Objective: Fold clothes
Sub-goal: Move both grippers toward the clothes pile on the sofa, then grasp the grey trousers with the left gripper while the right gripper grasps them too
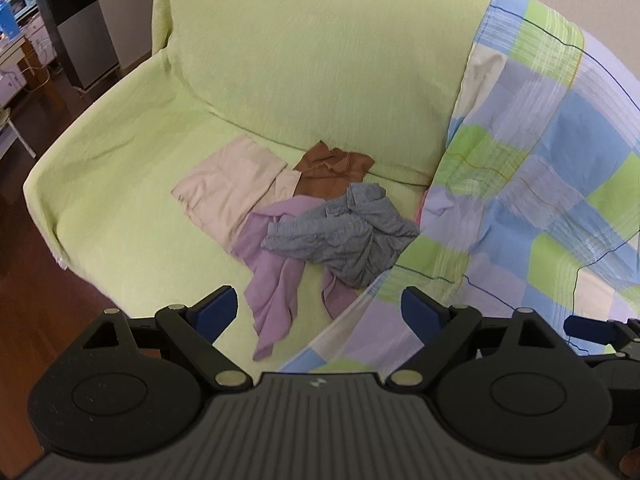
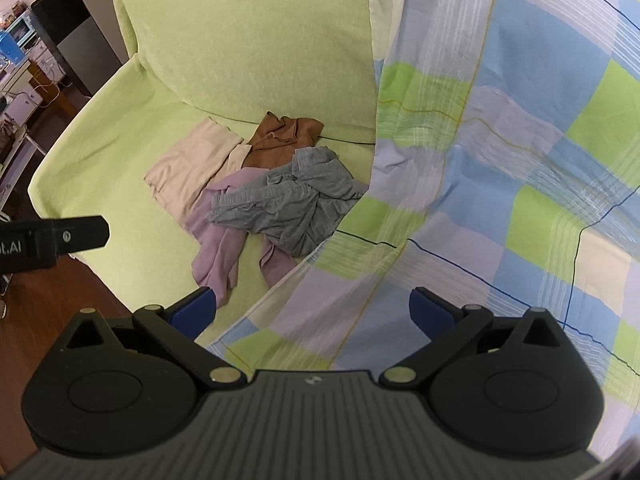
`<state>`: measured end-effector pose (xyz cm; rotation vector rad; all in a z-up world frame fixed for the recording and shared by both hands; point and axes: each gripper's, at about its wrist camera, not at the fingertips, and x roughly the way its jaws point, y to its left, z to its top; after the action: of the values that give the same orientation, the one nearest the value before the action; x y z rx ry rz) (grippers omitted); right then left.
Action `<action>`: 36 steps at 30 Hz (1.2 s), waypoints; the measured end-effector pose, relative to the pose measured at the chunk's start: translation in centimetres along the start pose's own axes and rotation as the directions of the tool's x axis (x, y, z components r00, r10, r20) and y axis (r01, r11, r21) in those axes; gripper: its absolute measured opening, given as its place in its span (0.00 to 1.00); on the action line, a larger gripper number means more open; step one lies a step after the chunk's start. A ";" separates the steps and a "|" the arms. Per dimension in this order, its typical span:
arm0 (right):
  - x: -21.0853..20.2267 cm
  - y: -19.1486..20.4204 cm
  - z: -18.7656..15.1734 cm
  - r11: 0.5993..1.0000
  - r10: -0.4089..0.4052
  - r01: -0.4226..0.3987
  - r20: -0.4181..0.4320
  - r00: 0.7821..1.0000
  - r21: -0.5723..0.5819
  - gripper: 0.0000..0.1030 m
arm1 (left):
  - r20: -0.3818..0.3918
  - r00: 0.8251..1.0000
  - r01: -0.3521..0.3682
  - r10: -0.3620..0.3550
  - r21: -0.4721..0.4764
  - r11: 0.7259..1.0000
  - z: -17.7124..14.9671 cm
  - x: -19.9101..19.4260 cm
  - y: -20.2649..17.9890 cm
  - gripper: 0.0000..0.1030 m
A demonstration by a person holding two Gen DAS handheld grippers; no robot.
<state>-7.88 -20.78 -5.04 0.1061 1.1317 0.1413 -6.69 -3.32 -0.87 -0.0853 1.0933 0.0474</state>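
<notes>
You have a sofa (image 1: 140, 152) ahead, with four garments heaped mid-seat. The flat folded piece (image 1: 228, 188) lies leftmost. The crumpled top (image 1: 332, 168) sits behind the heap, against the backrest. The ribbed garment (image 1: 348, 232) lies on top of the long-sleeved piece (image 1: 272, 280), whose sleeves trail toward you. A patchwork quilt (image 1: 540, 184) drapes over the sofa's right side, its edge touching the ribbed garment. A cabinet (image 1: 76, 28) stands far left, behind the sofa arm.

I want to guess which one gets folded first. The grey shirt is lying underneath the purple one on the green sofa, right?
Not quite. The grey shirt lies on top of the purple one, not underneath. Both wrist views show the grey cloth covering part of the purple. They are on the green sofa, and both tongs are open and empty.
</notes>
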 end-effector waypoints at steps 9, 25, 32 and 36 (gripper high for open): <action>1.0 -2.4 -4.2 1.000 0.027 -0.027 -0.033 0.999 0.009 0.99 | -0.041 0.997 -0.068 0.069 0.026 0.997 -5.0 2.5 -0.6 0.88; 16.7 -5.4 -5.9 0.964 0.095 -0.070 -0.085 0.992 0.256 0.65 | -0.026 1.000 0.009 0.000 0.339 0.941 -0.8 25.6 1.3 0.82; 26.0 -3.5 1.1 0.958 0.187 -0.187 0.020 0.982 0.217 0.34 | -0.082 0.996 0.073 -0.043 0.406 0.911 2.5 35.6 4.3 0.62; 29.6 -2.5 4.5 0.952 0.225 -0.230 0.048 0.973 0.202 0.37 | -0.096 0.993 0.099 -0.066 0.395 0.914 3.5 37.8 6.0 0.63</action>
<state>8.72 -18.37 -29.98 0.4229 1.1050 0.2267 13.27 2.82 -33.17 0.2368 1.1600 -0.2581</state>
